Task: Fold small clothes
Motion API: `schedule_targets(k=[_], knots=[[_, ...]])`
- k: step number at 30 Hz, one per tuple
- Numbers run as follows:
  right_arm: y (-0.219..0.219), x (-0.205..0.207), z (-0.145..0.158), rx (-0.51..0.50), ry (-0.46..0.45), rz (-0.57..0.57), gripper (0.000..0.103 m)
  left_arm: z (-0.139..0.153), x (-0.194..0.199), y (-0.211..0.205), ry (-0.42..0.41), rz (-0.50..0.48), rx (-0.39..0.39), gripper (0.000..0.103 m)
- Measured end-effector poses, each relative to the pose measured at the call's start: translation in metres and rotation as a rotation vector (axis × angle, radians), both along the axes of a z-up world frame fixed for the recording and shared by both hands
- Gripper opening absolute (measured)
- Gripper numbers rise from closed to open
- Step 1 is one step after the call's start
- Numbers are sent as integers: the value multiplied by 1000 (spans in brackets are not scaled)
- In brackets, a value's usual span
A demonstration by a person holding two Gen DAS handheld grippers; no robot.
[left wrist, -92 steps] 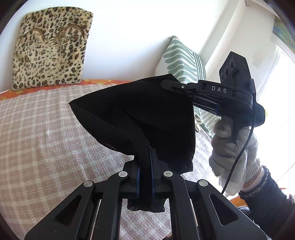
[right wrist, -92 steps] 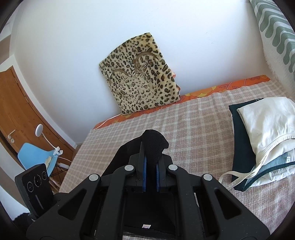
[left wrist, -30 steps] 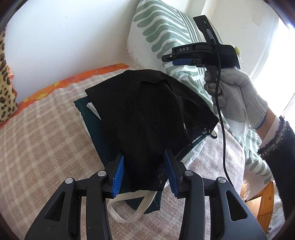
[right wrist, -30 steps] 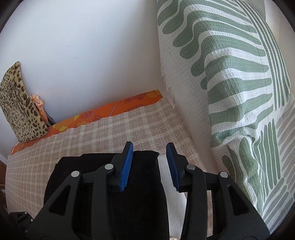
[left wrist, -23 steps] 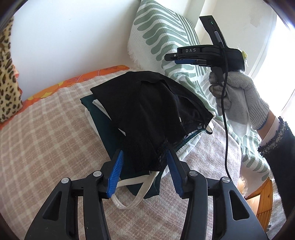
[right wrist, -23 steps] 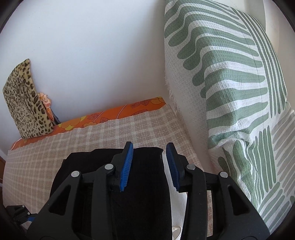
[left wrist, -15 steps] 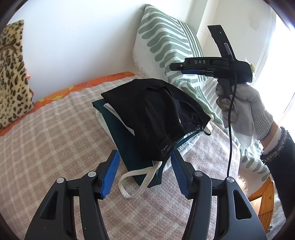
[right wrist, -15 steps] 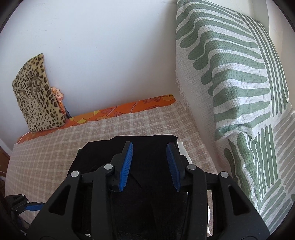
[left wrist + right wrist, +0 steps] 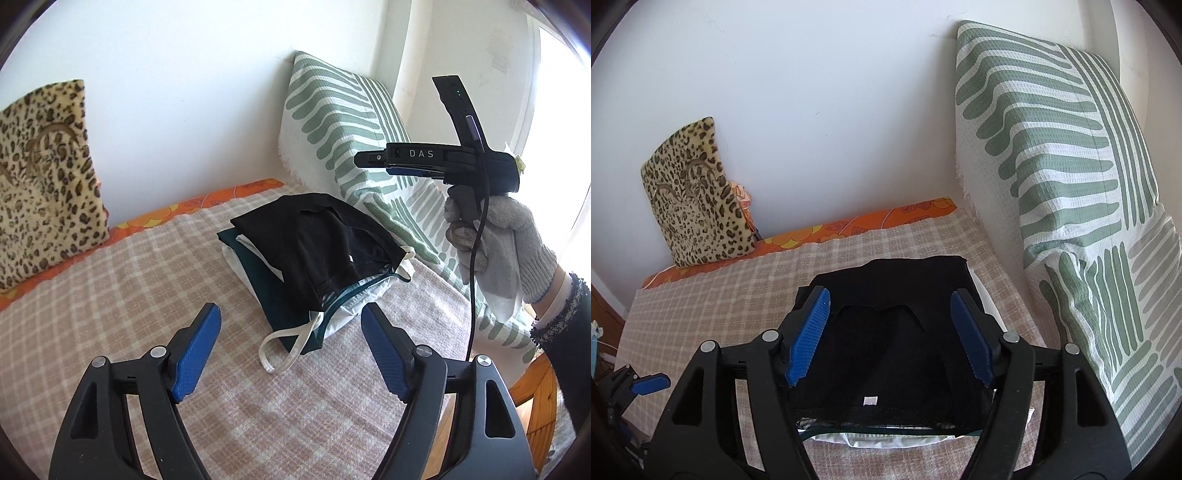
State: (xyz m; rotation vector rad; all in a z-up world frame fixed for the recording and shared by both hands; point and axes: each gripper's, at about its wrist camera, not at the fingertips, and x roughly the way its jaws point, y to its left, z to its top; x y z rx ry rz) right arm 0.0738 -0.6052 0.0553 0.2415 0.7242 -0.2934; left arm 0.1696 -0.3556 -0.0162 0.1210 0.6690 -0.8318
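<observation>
The folded black mesh garment (image 9: 317, 243) sits atop the white and teal stack mid-frame, so both the left gripper (image 9: 291, 350) and right gripper (image 9: 890, 336) are opening, nothing clamped, probably letting go.

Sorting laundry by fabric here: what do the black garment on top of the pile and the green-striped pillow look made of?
The black garment looks like thin, matte stretch knit, with a sheer mesh or lace trim along one hem; the fibre itself is unclear. The green-striped pillow has a cover in a waffle-textured weave, probably cotton, with a frayed fringe at its edge.
</observation>
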Motion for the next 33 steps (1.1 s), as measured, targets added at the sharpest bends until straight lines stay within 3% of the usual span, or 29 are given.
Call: schedule_targets(k=[15, 20, 28, 33], knots=[[101, -44, 40, -33, -91, 7, 98, 26, -39, 74, -97, 70, -27, 81], [144, -56, 41, -95, -98, 18, 101, 26, -49, 101, -112, 99, -26, 83], [196, -75, 34, -73, -140, 40, 103, 27, -69, 144, -167, 133, -47, 83], [225, -84, 24, -75, -143, 50, 103, 23, -76, 158, -183, 158, -21, 85]])
